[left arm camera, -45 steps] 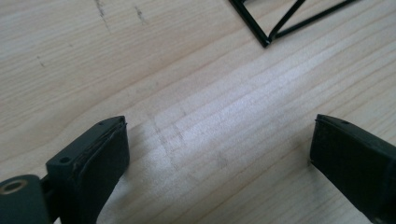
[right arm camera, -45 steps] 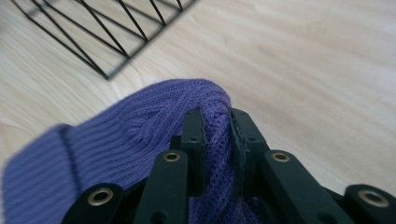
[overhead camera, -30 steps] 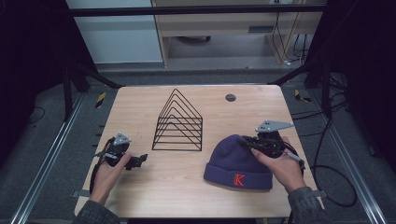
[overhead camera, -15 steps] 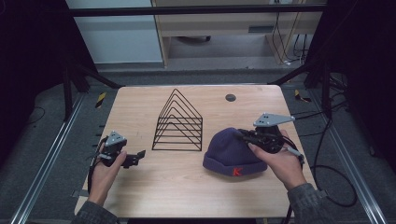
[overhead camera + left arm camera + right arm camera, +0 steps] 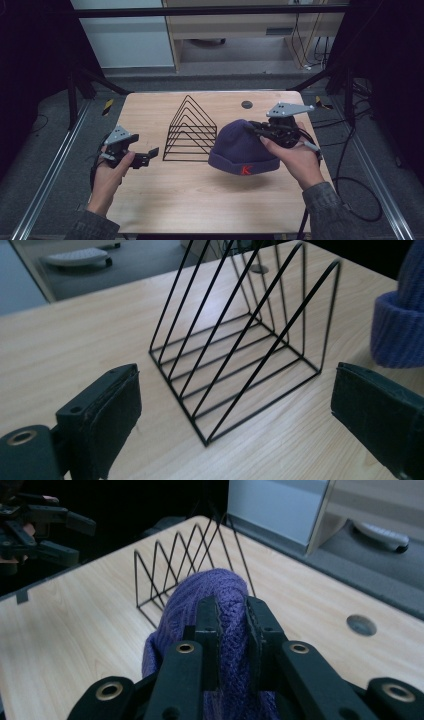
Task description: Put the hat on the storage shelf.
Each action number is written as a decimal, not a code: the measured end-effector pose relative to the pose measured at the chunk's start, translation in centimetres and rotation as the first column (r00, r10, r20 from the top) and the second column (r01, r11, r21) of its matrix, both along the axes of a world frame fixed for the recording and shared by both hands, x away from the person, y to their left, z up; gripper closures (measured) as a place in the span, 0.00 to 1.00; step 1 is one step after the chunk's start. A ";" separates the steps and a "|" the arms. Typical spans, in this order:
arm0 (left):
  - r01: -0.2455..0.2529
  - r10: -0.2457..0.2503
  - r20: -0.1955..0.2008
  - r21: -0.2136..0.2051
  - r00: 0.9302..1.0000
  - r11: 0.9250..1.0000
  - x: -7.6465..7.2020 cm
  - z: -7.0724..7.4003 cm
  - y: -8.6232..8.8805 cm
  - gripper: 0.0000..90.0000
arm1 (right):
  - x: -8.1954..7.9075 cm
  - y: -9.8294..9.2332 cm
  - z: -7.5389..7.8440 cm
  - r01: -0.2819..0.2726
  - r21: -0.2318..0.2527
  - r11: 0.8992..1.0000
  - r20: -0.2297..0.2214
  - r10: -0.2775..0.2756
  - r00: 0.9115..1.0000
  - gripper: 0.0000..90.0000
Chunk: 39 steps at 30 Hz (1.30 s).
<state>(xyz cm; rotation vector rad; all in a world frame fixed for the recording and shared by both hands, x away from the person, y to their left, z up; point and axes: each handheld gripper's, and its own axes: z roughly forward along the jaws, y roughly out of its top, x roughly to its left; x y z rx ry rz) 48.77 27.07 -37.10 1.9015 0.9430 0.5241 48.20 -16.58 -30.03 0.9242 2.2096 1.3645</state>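
A purple knit beanie [image 5: 240, 150] with a red letter on its cuff hangs just above the wooden table [image 5: 200, 200], casting a shadow below it. My right gripper [image 5: 252, 128] is shut on the beanie's crown; in the right gripper view both jaws pinch the purple knit [image 5: 220, 592]. A black wire rack [image 5: 190, 131] of triangular dividers stands at the table's middle, left of the beanie. My left gripper [image 5: 150, 156] is held up left of the rack, open and empty, its pads [image 5: 117, 410] wide apart and facing the rack [image 5: 240, 340].
A small dark round disc [image 5: 246, 104] lies near the table's far right edge. Black cables trail off the right side. Metal rails run along both sides of the table, and a cabinet stands beyond the far edge.
Both hands have risen. The right gripper lifted the beanie off the table, so it now hangs by its crown. The left gripper came up beside the rack, still open.
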 end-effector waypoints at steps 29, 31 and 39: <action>0.185 -0.190 0.054 0.073 0.980 0.980 2.3 6.8 -7.2 0.18 | 2.8 3.2 8.3 0.034 0.081 0.996 0.109 -0.042 0.993 0.87; 0.189 -0.193 0.059 0.060 0.980 0.980 2.2 7.0 -7.6 0.18 | 3.0 3.7 8.7 0.028 0.086 0.996 0.112 -0.037 0.993 0.87; 0.196 -0.200 0.053 0.063 0.978 0.978 2.3 6.7 -8.5 0.16 | 3.7 5.6 9.8 0.007 0.066 0.998 0.127 -0.016 0.992 0.86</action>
